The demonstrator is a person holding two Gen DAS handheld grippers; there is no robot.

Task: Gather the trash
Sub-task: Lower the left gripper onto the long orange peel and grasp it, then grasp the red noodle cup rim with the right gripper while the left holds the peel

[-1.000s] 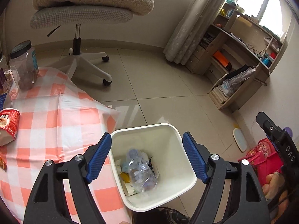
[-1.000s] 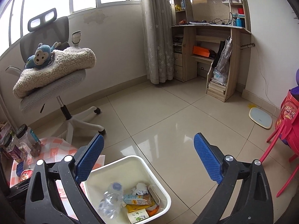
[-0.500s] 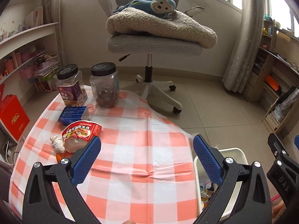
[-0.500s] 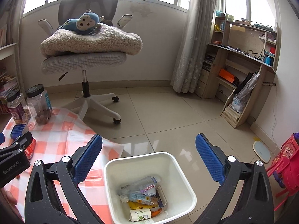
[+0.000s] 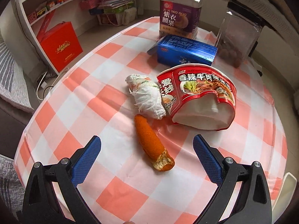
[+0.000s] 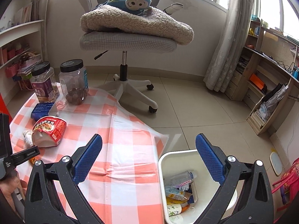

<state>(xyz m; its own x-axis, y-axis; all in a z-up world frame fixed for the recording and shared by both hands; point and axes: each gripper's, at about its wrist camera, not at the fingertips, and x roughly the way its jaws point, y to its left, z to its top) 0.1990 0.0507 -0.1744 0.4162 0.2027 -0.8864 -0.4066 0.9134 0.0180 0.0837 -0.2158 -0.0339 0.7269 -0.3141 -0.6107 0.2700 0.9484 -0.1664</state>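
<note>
Right now you are lining up a pick: your left gripper [image 5: 147, 156] hovers with its blue-padded fingers spread wide and empty over the orange, cob-shaped scrap [image 5: 151, 143] near the middle of the checked orange-and-white tablecloth [image 5: 104, 97]. Just beyond it lie a crumpled white tissue [image 5: 146, 98] and a torn red instant-noodle cup [image 5: 198, 97] on its side, touching each other. Your right gripper [image 6: 149, 158] also hangs open, empty, above the white plastic bin [image 6: 168, 160] beside the table's right edge. Next, I judge, lower the left fingers astride the scrap and close across its width.
</note>
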